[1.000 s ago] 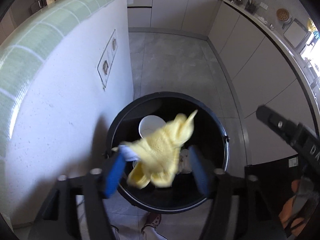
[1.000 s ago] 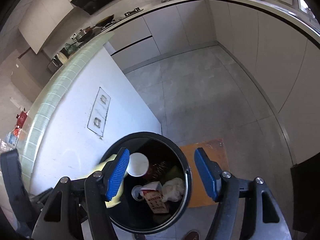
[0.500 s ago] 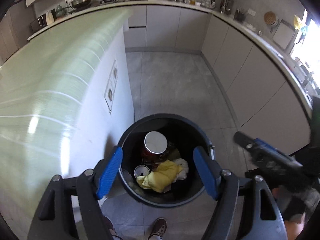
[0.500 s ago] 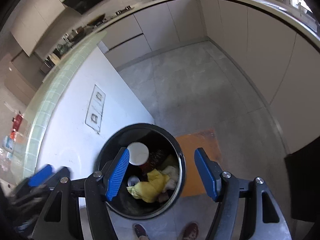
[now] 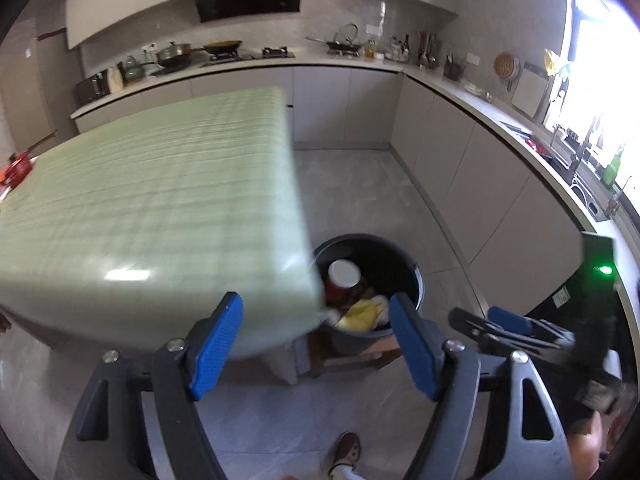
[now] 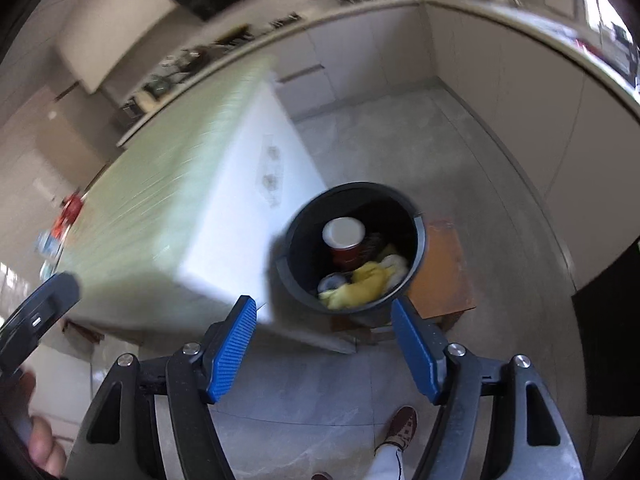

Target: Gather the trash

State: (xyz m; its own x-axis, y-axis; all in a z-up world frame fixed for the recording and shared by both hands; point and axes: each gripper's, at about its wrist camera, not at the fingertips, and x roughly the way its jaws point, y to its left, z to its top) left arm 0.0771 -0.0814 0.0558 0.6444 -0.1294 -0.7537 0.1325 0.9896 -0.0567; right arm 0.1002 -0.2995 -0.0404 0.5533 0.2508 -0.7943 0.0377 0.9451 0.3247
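A black round trash bin (image 5: 414, 280) (image 6: 418, 240) stands on the floor beside the green-tiled island. Inside it lie a yellow rubber glove (image 5: 360, 314) (image 6: 356, 284), a red cup with a white lid (image 5: 342, 276) (image 6: 344, 236) and crumpled paper. My left gripper (image 5: 316, 344) is open and empty, high above the bin's near side. My right gripper (image 6: 324, 344) is open and empty, also well above and short of the bin. The right gripper's fingers show at the lower right of the left wrist view (image 5: 508, 326).
The green-tiled island top (image 5: 160, 200) (image 6: 160, 184) lies to the left. An orange-brown stool (image 6: 444, 276) holds the bin. Grey cabinets line the right and back. My shoe (image 6: 402, 428) is on the grey floor. Red items (image 6: 70, 208) sit at the island's far left.
The yellow glove left my left gripper and landed in the bin. Both grippers have since risen and pulled back from the bin, and the views swing up toward the kitchen.
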